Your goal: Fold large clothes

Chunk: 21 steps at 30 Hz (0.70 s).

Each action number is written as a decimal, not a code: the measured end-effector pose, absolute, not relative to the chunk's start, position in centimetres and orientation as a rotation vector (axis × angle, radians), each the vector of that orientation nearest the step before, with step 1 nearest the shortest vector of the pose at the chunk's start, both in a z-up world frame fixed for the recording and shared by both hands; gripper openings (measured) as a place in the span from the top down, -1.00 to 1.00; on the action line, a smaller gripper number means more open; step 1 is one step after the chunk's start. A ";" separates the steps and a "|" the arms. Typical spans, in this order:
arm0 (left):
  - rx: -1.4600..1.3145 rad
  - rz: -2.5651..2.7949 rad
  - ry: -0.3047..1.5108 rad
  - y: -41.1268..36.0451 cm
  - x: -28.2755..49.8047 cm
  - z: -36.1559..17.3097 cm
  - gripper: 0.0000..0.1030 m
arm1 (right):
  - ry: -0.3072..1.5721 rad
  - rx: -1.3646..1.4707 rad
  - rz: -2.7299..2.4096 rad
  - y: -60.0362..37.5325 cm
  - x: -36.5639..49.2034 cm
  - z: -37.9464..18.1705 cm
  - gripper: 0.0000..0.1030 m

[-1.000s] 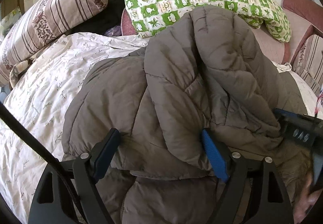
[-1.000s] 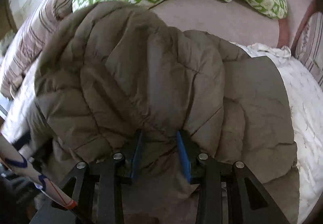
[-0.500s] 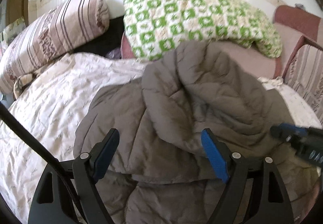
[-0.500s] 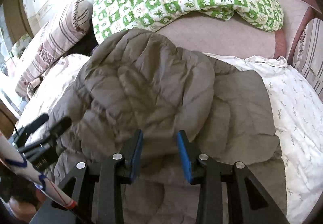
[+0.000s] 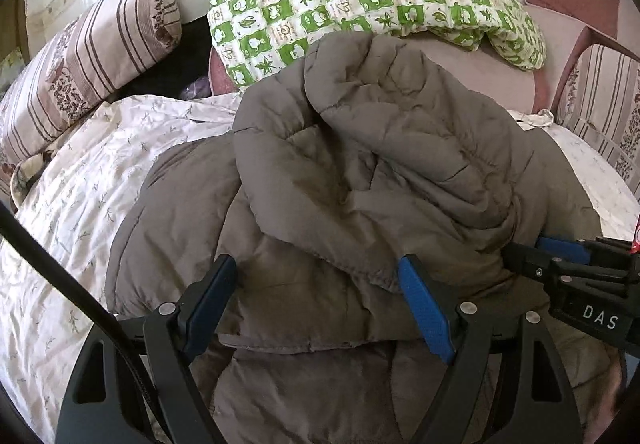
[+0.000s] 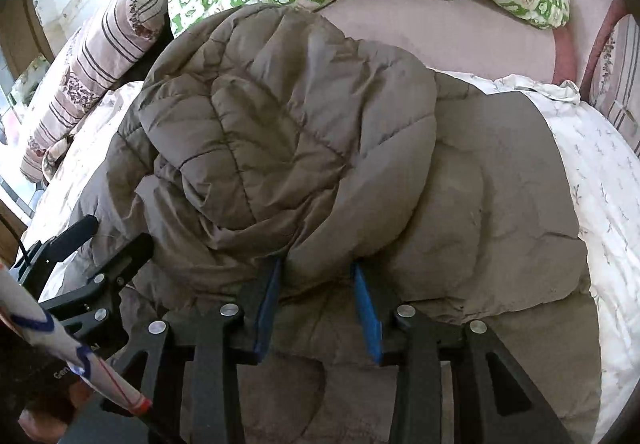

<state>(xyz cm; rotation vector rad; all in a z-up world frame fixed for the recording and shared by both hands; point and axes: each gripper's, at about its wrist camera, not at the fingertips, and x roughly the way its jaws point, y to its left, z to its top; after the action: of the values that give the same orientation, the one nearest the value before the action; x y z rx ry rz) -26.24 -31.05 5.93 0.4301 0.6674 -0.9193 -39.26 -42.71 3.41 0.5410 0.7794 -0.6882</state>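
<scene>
**Puffy coat, half bundled on the bed**

Lies heaped in the middle of the bed [image 5: 80, 180]: a grey-brown quilted coat [image 5: 360, 148], one padded part thrown over the rest, green checked pillow [image 5: 360, 0] and striped pillow [image 5: 88, 56] behind. Probably light for its bulk, soft and springy, with a smooth shell likely to slide between the pads; likely to puff back open unless pressed down. Best taken by a hem or seam edge, not by the fat middle of a panel.

Left gripper [image 5: 316, 296] held low over the near edge, spread wide, coat fabric between the fingers but not squeezed. Right gripper [image 6: 316, 298] just beside it, aimed the same way, narrowed onto a gather of the folded-over flap, apparently pinching it.
</scene>
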 end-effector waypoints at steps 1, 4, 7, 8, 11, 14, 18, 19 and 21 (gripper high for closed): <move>0.431 -0.918 0.666 -31.1 -26.3 5.9 -0.60 | 0.783 0.539 -0.692 -42.6 -39.3 3.5 0.21; 0.418 -0.920 0.666 -30.9 -26.3 6.2 -0.60 | 0.775 0.530 -0.698 -41.6 -39.9 4.5 0.17; 0.406 -0.927 0.660 -30.4 -26.8 7.0 -0.60 | 0.771 0.507 -0.707 -39.6 -41.0 5.4 0.09; 0.405 -0.927 0.652 -30.1 -27.0 7.4 -0.60 | 0.775 0.501 -0.713 -38.8 -41.4 5.7 0.08; 0.398 -0.932 0.630 -29.2 -27.9 8.5 -0.60 | 0.790 0.490 -0.710 -36.6 -42.9 5.9 0.06; 0.391 -0.936 0.617 -28.2 -28.9 9.5 -0.60 | 0.818 0.467 -0.708 -33.9 -44.1 6.0 0.02; 0.388 -0.939 0.620 -26.0 -30.4 10.2 -0.60 | 0.842 0.425 -0.701 -30.0 -45.9 6.1 -0.07; 0.393 -0.940 0.634 -25.1 -30.9 10.2 -0.60 | 0.843 0.427 -0.693 -29.3 -46.3 6.1 -0.08; 0.419 -0.956 0.658 -24.1 -31.8 9.9 -0.60 | 0.842 0.437 -0.684 -28.1 -47.4 6.1 -0.08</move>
<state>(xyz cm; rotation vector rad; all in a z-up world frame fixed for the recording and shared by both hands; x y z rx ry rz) -31.81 -24.07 9.95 0.4187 0.6582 -0.9561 -47.39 -28.15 6.08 0.4369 0.8424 -0.6837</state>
